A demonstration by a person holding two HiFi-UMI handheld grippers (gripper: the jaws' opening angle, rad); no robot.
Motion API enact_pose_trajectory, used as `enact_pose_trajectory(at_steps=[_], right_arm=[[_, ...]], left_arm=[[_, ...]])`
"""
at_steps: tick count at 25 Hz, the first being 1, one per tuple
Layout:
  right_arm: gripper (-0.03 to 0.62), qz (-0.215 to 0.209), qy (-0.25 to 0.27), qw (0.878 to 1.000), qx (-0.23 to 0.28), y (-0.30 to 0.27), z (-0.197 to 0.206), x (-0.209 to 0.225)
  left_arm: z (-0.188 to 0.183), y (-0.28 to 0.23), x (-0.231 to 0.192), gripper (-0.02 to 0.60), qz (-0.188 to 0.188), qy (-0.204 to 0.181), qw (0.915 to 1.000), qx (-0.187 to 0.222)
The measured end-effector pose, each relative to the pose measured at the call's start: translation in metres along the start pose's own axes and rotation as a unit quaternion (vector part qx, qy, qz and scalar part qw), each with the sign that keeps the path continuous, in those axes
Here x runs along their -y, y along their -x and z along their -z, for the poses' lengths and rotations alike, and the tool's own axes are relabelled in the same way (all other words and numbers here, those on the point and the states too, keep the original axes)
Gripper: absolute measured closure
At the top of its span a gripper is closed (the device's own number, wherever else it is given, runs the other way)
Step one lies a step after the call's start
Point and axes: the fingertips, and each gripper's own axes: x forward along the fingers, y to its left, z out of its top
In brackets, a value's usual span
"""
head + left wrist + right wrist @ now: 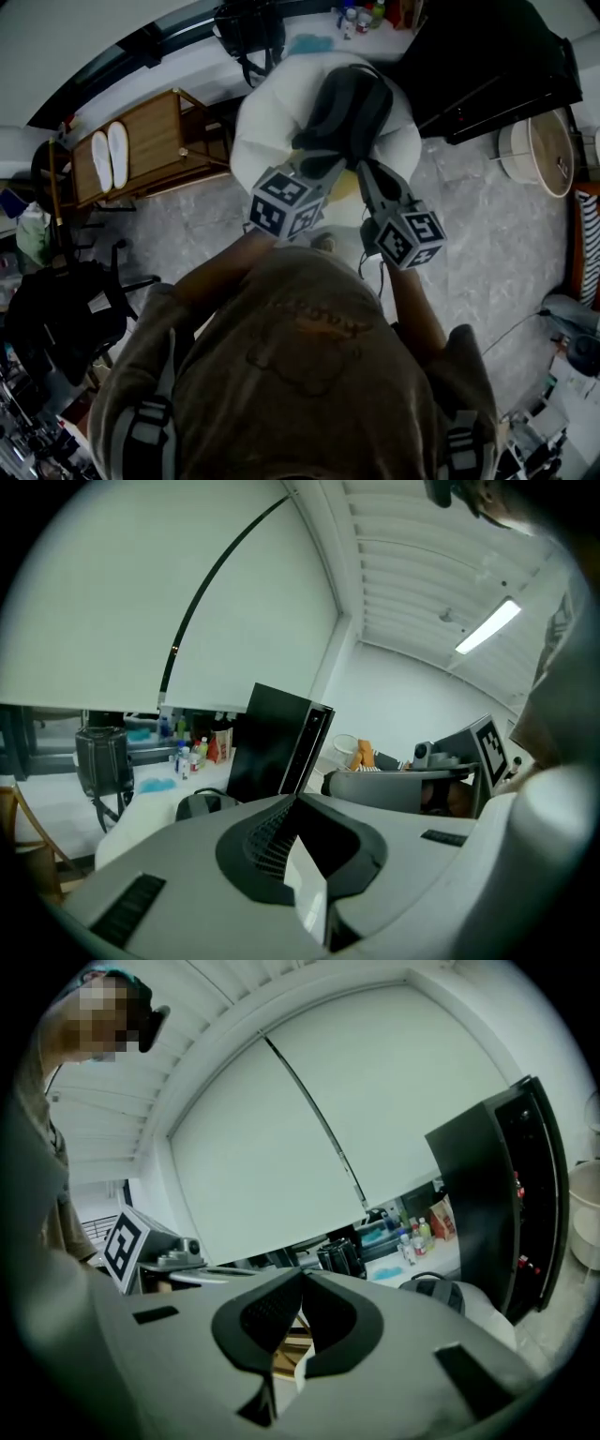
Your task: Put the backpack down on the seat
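With left gripper (328, 169) and right gripper (367, 174) pressed together on nothing, the backpack (347, 108) laid on the seat (258, 127) could be knocked off if brushed.

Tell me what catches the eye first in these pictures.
A dark grey backpack lies on the round white seat at the head view's top centre. Just below it, the left gripper and right gripper, each with a black-and-white marker cube, point at it with jaws closed and empty. A black cabinet stands to the right.
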Motion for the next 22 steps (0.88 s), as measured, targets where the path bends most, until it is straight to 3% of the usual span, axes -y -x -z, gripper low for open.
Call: enact_pose_trajectory(at_steps=[5,12,22], right_arm=[[0.594,-0.046,0.042,0.998,0.020,0.026,-0.015,-0.037],[0.594,-0.054,0.111,0.989,0.078,0.052,-0.044,-0.067],[0.595,-0.051,0.113,0.988,0.094,0.061,-0.052,-0.060]], left_arm=[[-0.023,0.027,0.028,0.583,0.036,-0.053,0.9973,0.038],[-0.046,0.057,0.055,0.583,0.061,-0.111,0.9850,0.117],[-0.052,0.059,0.053,0.583,0.052,-0.101,0.9843,0.135]])
